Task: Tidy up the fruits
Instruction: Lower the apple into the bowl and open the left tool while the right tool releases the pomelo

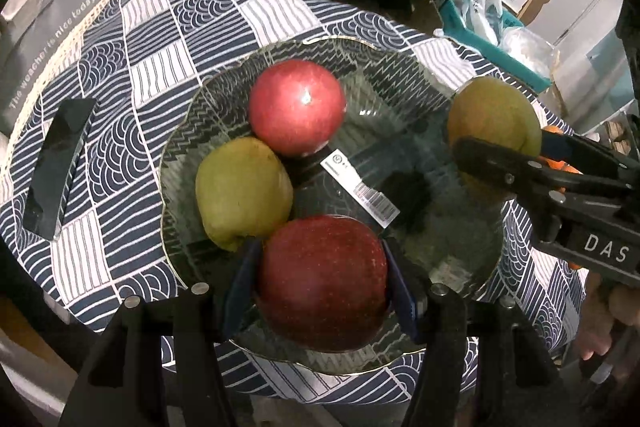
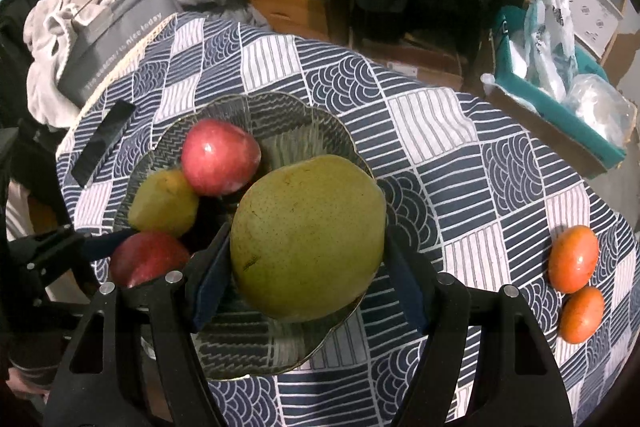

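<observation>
From the left wrist view we see the left gripper (image 1: 322, 291) with its jaws closed partway on a dark red apple (image 1: 322, 281), blue pads pressed to both flanks, held at the near rim of the glass plate (image 1: 400, 67) on the cloth-covered bench (image 1: 160, 39); on the plate lie a second red apple (image 1: 296, 107) and a green pear (image 1: 242, 193), touching each other; we judge the apple firm, fairly heavy and waxy-smooth, so a grip across its widest girth suits it, and hard squeezing would bruise it; the right gripper (image 1: 496, 151) comes in from the right with a large green pear (image 1: 494, 119) over the plate's far-right edge; from the right wrist view we see the right gripper's jaws standing wider, pads on either side of that large pear, which hangs above the plate's near side; we judge it heavier, softer-skinned and tapered, so it may slip unless taken at its broad belly; the glass plate is brittle, so fruit should be set down, not dropped; two orange fruits (image 2: 576, 279) lie on the bench, well apart from the plate.
</observation>
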The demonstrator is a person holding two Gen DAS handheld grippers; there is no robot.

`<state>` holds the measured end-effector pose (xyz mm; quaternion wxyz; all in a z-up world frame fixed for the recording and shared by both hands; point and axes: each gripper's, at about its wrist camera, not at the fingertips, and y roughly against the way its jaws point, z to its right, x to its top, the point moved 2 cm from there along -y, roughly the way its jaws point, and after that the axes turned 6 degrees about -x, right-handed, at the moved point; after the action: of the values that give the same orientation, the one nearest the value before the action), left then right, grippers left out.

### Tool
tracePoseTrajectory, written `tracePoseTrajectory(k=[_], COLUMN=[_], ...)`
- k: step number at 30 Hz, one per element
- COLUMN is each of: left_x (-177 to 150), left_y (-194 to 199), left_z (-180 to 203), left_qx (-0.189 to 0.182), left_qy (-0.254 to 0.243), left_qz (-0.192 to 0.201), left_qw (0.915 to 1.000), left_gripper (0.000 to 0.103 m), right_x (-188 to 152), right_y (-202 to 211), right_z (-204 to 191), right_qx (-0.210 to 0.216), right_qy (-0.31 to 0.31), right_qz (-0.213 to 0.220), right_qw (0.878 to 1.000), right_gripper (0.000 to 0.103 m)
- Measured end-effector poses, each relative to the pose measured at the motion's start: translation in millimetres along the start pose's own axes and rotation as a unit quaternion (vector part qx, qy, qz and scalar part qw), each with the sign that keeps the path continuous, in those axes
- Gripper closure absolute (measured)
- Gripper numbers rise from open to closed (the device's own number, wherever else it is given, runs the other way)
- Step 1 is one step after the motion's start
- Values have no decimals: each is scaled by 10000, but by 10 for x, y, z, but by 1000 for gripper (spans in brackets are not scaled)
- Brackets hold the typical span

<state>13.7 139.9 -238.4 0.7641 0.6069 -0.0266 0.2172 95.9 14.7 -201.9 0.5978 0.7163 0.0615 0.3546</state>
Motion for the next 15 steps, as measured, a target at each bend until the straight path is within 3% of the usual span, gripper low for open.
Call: tracePoseTrajectory(k=[10, 12, 15], left_x=[-23, -7, 15], left_y=[-72, -34, 15], left_z=[-23, -4, 15], left_qx=[-50, -104, 105], left_qy=[105, 82, -30], left_qz=[-153, -52, 86], left_qw=[9998, 9999, 9999], left_gripper=[41, 34, 23], right_x=[-41, -49, -52], right_y=[-89, -108, -99], right_z=[-11, -16, -25], right_qx=[-22, 24, 61], right_qy=[56, 53, 55], right_qz=[-158, -205, -183], right_qw=[9999, 9998, 9998], right_gripper=[30, 30, 30])
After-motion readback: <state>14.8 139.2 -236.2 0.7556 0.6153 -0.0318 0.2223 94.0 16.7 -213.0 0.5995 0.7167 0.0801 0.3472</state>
